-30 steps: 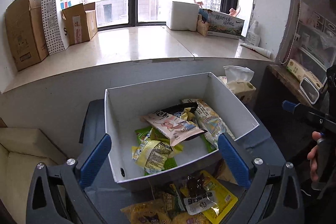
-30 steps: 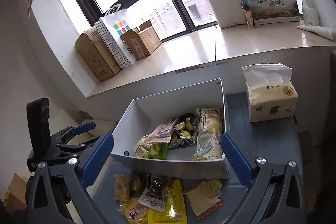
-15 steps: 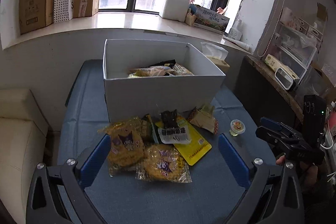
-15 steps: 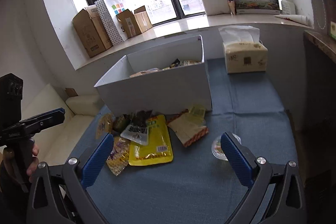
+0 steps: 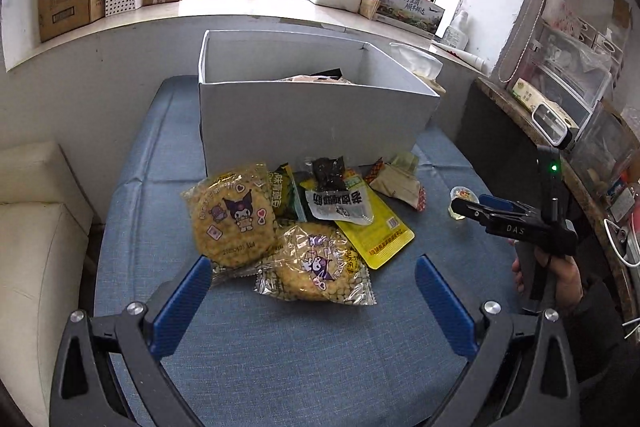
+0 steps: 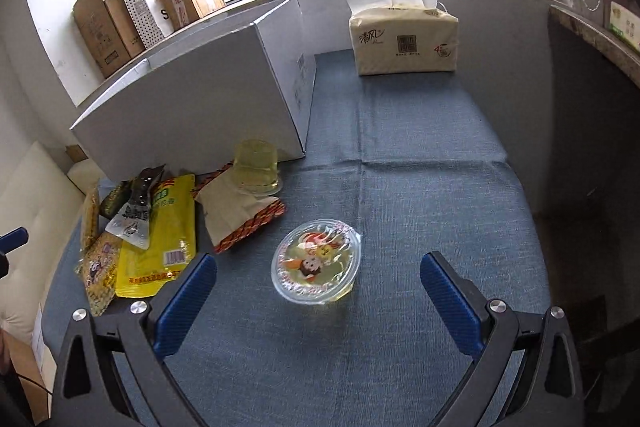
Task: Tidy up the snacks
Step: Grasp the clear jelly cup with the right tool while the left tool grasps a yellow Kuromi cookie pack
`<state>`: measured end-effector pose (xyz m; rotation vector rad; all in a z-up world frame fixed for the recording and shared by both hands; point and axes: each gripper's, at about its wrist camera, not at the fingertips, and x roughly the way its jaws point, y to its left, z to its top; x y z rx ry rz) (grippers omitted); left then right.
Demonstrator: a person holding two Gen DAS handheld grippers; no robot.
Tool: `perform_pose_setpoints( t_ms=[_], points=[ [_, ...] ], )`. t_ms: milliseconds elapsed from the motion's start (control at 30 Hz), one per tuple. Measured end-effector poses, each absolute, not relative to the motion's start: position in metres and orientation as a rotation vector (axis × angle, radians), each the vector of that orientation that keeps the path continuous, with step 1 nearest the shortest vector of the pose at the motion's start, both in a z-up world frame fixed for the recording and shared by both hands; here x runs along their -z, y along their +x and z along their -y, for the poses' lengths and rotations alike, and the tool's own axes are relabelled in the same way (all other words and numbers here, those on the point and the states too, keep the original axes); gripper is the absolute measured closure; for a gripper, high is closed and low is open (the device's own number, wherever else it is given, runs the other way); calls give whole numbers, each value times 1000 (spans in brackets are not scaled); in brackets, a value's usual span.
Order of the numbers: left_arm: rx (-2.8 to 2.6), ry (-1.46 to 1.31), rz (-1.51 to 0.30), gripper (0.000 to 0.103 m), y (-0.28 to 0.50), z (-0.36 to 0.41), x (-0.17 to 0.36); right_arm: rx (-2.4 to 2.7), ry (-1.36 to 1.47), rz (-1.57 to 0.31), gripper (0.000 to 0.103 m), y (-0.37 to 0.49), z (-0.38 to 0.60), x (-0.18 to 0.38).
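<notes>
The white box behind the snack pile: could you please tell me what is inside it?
Over the white box's front wall, only the tops of a tan packet and a dark one show. Its walls hide everything lower.

A blue fabric-covered table point(image 5: 280, 367) carries everything; a white cardboard box point(image 5: 312, 123) stands at its far side; just in front of the box lies a loose heap of snack packets, among them two round cracker packs point(image 5: 234, 215) at the near left and a yellow pouch point(image 5: 376, 231) further right; a jelly cup point(image 6: 316, 263) sits apart on the right; a tissue pack point(image 6: 404, 43) rests at the far right.
</notes>
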<state>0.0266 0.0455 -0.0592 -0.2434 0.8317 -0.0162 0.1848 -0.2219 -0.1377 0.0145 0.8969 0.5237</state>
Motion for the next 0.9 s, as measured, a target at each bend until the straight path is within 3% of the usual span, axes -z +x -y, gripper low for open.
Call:
perform_pose_setpoints(
  t_ms=[67, 133, 200, 900],
  points=[
    [4, -246, -844, 0, 26, -48, 63, -529, 20, -907, 3, 191, 221, 142],
    [2, -257, -849, 0, 24, -51, 66, -518, 8, -919, 37, 195, 218, 146],
    [-3, -258, -853, 0, 23, -52, 68, -484, -44, -893, 55, 192, 215, 143],
    [-141, -332, -938, 0, 105, -95, 115, -635, -10, -727, 55, 121, 208, 72]
  ],
)
